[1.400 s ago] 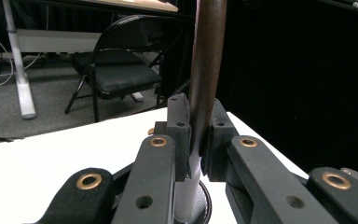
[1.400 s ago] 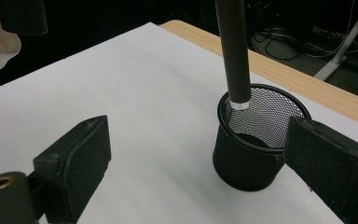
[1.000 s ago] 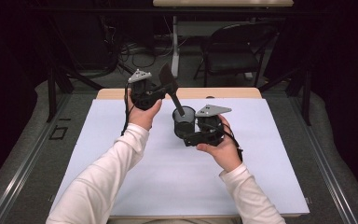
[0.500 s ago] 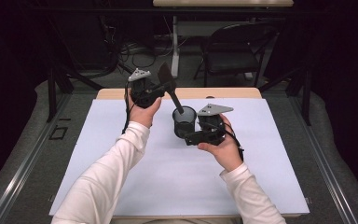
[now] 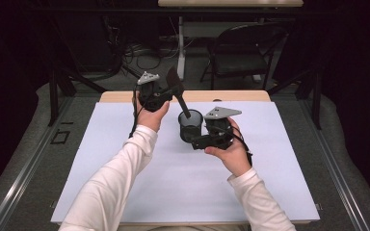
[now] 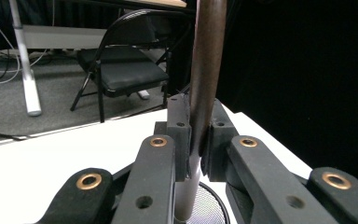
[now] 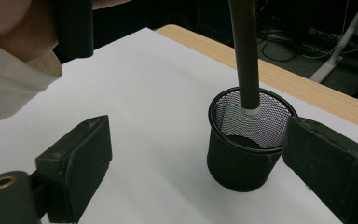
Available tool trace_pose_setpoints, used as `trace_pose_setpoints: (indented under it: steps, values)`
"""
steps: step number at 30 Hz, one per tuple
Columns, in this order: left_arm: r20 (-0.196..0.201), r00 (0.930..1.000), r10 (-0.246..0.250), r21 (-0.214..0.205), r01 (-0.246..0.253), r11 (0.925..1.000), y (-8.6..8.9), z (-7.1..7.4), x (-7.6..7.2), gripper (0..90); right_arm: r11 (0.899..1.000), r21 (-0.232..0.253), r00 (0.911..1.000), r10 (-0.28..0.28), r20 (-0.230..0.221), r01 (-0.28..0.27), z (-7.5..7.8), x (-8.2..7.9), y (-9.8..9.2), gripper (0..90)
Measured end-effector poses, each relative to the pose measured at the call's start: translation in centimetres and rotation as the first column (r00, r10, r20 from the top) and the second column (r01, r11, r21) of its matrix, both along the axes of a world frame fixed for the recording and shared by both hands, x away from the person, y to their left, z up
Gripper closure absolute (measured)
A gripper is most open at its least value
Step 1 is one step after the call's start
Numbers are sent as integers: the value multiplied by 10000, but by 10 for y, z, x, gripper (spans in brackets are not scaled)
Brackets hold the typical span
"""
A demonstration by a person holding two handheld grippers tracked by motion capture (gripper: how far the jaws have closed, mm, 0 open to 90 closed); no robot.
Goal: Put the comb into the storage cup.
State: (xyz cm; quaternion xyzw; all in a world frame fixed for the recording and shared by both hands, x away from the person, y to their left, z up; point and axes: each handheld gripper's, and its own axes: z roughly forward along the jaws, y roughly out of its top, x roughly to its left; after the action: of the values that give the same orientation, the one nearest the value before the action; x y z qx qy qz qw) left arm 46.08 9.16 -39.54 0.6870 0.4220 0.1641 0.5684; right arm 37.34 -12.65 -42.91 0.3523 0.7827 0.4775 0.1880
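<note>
Near the table's (image 5: 125,192) far edge, from above, the left gripper (image 5: 166,94) pinches a dark-handled tool (image 5: 180,98) slanting into the mesh cup (image 5: 191,126); its hand is raised. Left gripper view: pads (image 6: 179,128) clamp the handle. Right gripper view: the right gripper's (image 7: 200,163) jaws are spread, level, the cup between them, untouched.

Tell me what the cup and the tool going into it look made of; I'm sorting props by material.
The cup looks like black metal mesh: fine perforated wall, solid rolled rim, matte finish. The tool handle, clamped in the left gripper, is smooth, dark brown, slightly glossy, perhaps wood or plastic, with a pale tip.
</note>
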Motion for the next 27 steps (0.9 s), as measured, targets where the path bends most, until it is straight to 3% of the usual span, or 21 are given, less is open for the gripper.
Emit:
trace_pose_setpoints:
  steps: [27]
  values:
    - [-323, 9995, -31, 629, 51, 9980, -15, -21, 12, 840, 10000, -25, 10000, -51, 41, 52, 1, 0, -1, 81]
